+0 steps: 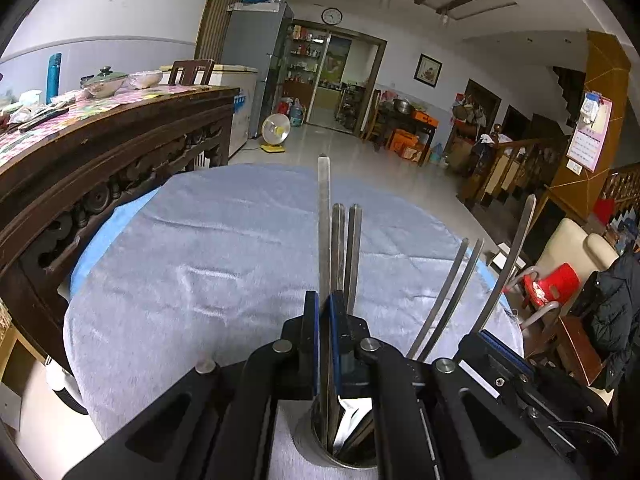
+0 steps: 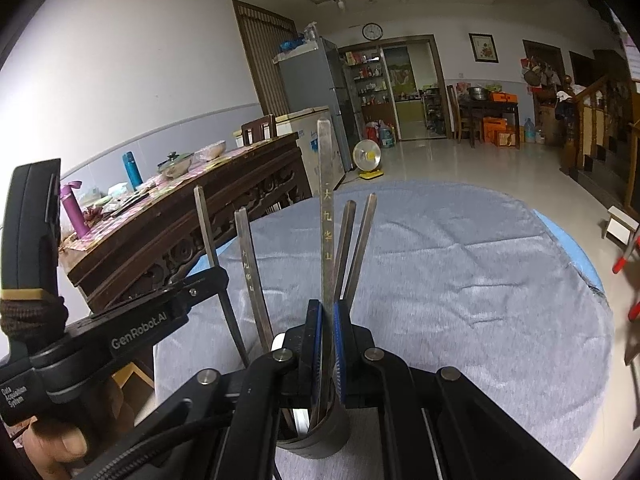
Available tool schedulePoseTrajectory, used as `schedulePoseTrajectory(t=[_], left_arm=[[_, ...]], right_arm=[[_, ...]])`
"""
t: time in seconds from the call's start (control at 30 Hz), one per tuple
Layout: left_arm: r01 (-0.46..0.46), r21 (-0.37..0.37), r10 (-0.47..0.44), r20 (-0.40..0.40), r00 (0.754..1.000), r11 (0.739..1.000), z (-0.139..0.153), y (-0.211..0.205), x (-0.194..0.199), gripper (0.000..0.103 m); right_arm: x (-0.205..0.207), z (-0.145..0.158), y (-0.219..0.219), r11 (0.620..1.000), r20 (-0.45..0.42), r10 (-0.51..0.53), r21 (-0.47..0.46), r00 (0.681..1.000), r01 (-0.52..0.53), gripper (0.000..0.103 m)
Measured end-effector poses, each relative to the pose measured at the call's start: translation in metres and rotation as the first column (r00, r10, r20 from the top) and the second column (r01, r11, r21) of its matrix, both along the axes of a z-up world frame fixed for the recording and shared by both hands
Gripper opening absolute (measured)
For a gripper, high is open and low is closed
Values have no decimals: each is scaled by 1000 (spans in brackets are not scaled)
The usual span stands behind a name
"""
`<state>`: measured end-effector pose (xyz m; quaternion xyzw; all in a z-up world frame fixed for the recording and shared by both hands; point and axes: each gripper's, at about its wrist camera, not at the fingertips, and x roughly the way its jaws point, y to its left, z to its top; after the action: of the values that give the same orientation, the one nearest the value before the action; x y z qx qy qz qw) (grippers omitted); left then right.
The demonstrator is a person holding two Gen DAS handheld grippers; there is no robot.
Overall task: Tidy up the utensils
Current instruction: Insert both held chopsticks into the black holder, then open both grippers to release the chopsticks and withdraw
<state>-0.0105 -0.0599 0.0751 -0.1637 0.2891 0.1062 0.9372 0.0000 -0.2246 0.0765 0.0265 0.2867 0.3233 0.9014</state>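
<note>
My left claw (image 1: 324,312) is pinched tight on one flat metal utensil handle (image 1: 323,208), which runs from between the blue pads straight up toward twelve o'clock. Its lower end drops into the steel holder cup (image 1: 320,444), down at six o'clock under the claw. Two more handles (image 1: 347,256) stand in that cup just right of the gripped one. At three o'clock in this view I see my right claw (image 1: 486,336) closed on a separate handle (image 1: 516,248), with two thin handles (image 1: 452,296) leaning beside it.

From the right wrist, my right claw (image 2: 328,312) is clamped on a long handle with gold characters (image 2: 326,208), upright toward twelve. Its foot goes into a second steel cup (image 2: 324,436) at six o'clock. Two other handles (image 2: 356,248) fan out of that cup toward one o'clock. At nine o'clock the left claw (image 2: 218,276) grips its handle (image 2: 208,232), another lettered handle (image 2: 250,268) beside it. Both cups stand on the round bench under its grey cloth (image 2: 460,280). A hand (image 2: 60,444) shows at eight o'clock.
</note>
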Motion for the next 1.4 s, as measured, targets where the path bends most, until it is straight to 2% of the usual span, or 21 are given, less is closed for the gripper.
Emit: schedulePoseTrajectory(t=[0.43,0.9,0.93,0.97,1.0,1.03,1.07,1.1,1.13,1.17,1.3,1.4], left_arm=[[15,-14,-16,-45,999,1000,-9,-1,-5,5],[30,-12,-30,-50,998,999,-6,-4,-10,6],[28,-13,-29,-55,998,1000,-6,-4,-9,9],[27,-17,-28,-61,998,999,-5,-3,-10,17],[29,-23,-30,-60,998,999,-3,-1,-11,31],[27,-23,-28,-60,998,999,-2,-1,-12,39],[17,-19,-18,-61,998,1000,2,1,-15,52],[10,-16,-11,-55,998,1000,5,2,-18,55],[6,-12,-7,-49,999,1000,8,3,-21,56],[0,-1,0,-44,999,1000,11,4,-25,58],[-19,27,20,-56,998,999,20,11,-39,72],[-3,45,7,-88,996,999,20,11,-44,77]], right_arm=[[-5,-11,3,1000,-33,16,-27,999,-16,7],[-5,-15,7,999,-48,29,-38,998,-31,7],[-4,-15,6,999,-52,27,-35,998,-29,8],[-3,-15,5,999,-54,25,-35,998,-27,9],[-2,-14,4,999,-59,19,-37,998,-21,11],[-1,-12,2,999,-62,16,-36,998,-18,20],[-1,-10,0,999,-59,12,-38,998,-14,33],[-2,-8,-1,999,-55,8,-43,998,-11,43],[-3,-4,-5,999,-50,5,-51,999,-8,61],[-3,-1,-7,999,-43,3,-53,999,-6,68],[-10,14,-22,996,-38,16,-93,999,-19,69],[-13,18,-28,986,-91,70,-146,993,-83,78]])
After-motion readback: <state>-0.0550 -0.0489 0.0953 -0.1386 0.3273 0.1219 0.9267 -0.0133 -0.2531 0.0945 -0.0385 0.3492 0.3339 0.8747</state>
